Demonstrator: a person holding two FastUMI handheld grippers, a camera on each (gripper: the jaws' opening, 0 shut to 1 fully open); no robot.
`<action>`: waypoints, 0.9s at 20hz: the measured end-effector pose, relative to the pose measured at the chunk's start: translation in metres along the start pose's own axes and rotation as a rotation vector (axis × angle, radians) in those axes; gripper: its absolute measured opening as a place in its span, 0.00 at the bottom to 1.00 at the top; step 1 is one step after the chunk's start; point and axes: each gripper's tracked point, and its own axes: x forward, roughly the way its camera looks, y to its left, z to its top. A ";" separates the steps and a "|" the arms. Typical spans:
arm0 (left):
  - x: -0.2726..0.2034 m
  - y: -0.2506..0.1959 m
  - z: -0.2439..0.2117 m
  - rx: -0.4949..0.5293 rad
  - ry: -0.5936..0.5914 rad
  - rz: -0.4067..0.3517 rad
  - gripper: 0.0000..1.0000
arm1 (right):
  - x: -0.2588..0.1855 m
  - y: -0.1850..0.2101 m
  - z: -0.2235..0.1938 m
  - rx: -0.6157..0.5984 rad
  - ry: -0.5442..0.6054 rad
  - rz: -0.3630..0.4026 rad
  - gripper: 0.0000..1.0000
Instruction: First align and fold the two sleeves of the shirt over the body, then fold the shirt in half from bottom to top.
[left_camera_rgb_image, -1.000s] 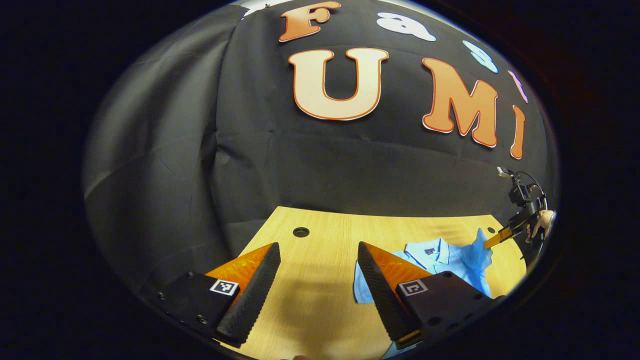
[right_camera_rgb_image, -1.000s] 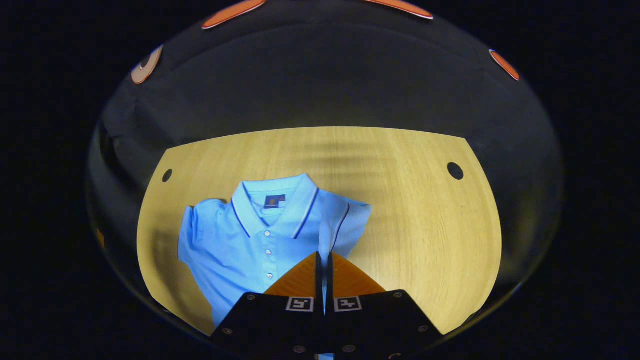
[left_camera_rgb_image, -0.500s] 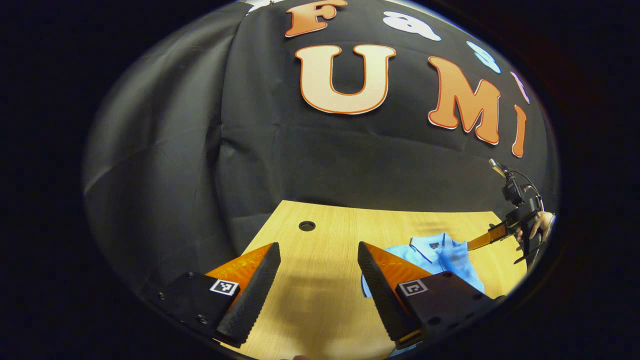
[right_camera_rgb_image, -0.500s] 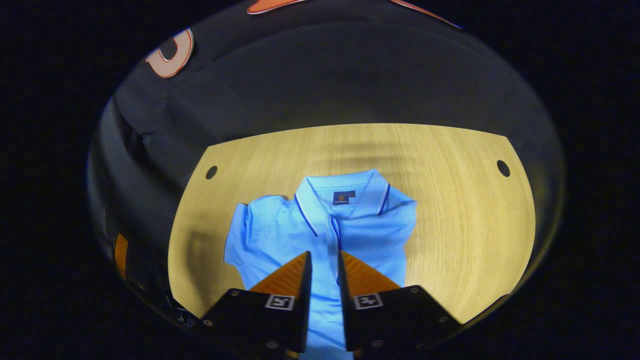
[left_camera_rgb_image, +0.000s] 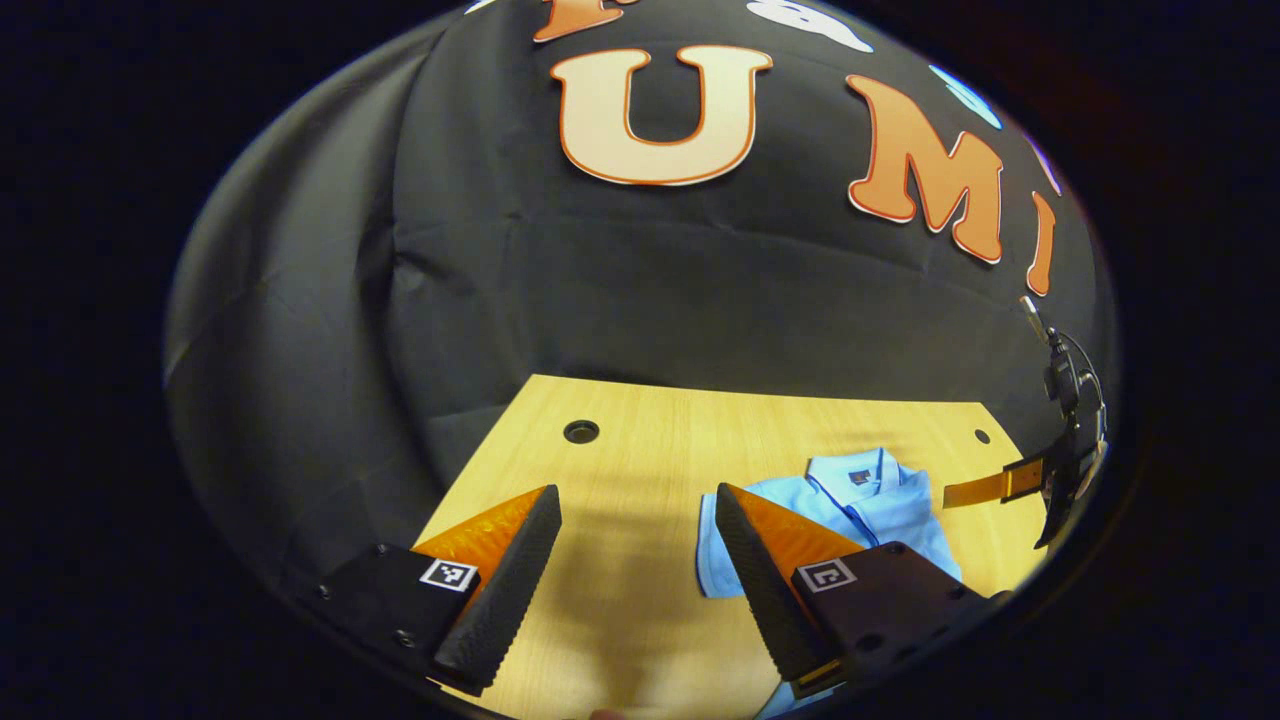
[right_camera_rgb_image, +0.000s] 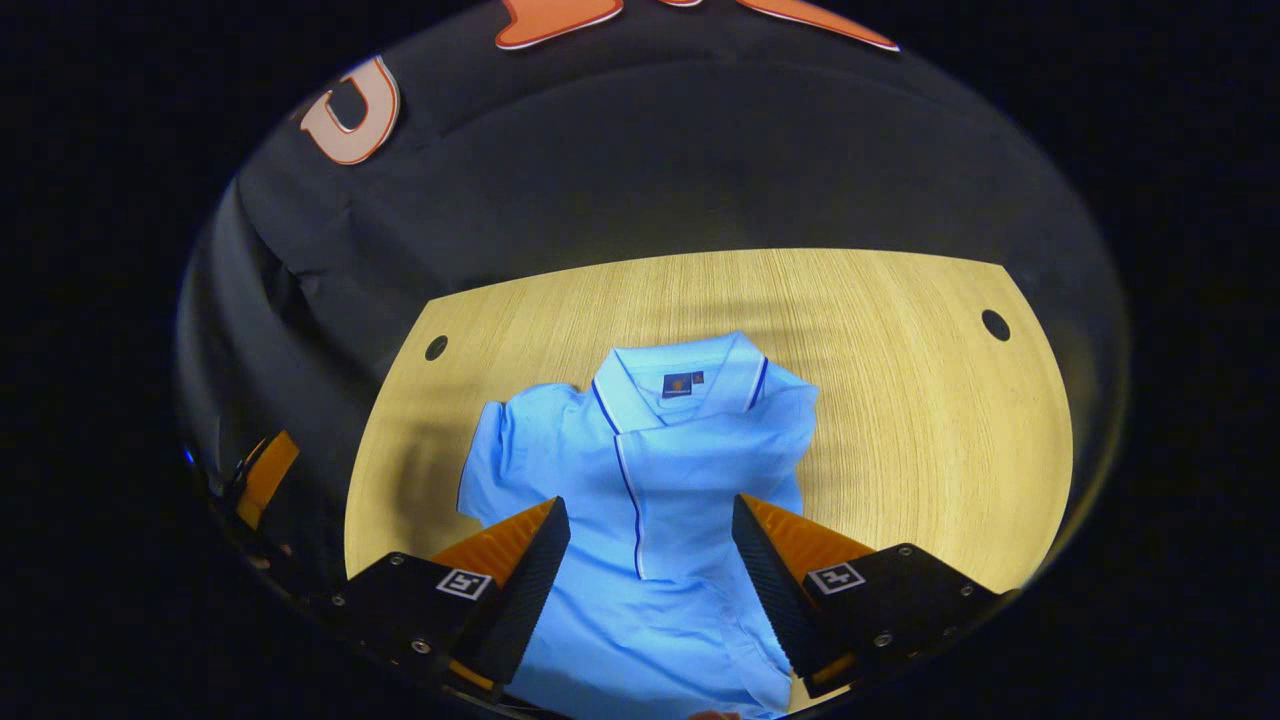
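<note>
The light blue shirt (right_camera_rgb_image: 640, 480) is lying flat on the wooden surface (right_camera_rgb_image: 900, 400), with its collar (right_camera_rgb_image: 680, 375) pointing away from the right gripper (right_camera_rgb_image: 650, 560). One sleeve (right_camera_rgb_image: 720, 450) is lying folded over the front of the shirt, and the other sleeve (right_camera_rgb_image: 500, 460) is still sticking out to the side. The right gripper is hanging just above the lower part of the shirt with its two fingers wide apart, and nothing is between them. In the left gripper view, the left gripper (left_camera_rgb_image: 638, 555) is also spread wide apart and holding nothing, and it is sitting over bare wood, with the shirt (left_camera_rgb_image: 860, 510) off to its right. The right gripper (left_camera_rgb_image: 985, 490) is showing past the shirt at the far right edge there. Two small round holes (right_camera_rgb_image: 436, 347) (right_camera_rgb_image: 995, 324) are sitting near the far corners of the surface. A black cloth wall (right_camera_rgb_image: 650, 170) is hanging behind it.
</note>
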 end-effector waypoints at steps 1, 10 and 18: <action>0.006 -0.007 -0.003 0.012 0.017 -0.015 1.00 | -0.003 -0.007 -0.004 0.002 0.003 -0.006 0.99; 0.075 -0.050 -0.033 0.130 0.308 -0.113 1.00 | -0.025 -0.061 -0.035 0.108 0.037 0.006 0.99; 0.133 -0.065 -0.100 0.121 0.606 -0.148 1.00 | -0.031 -0.094 -0.050 0.183 0.068 0.010 0.99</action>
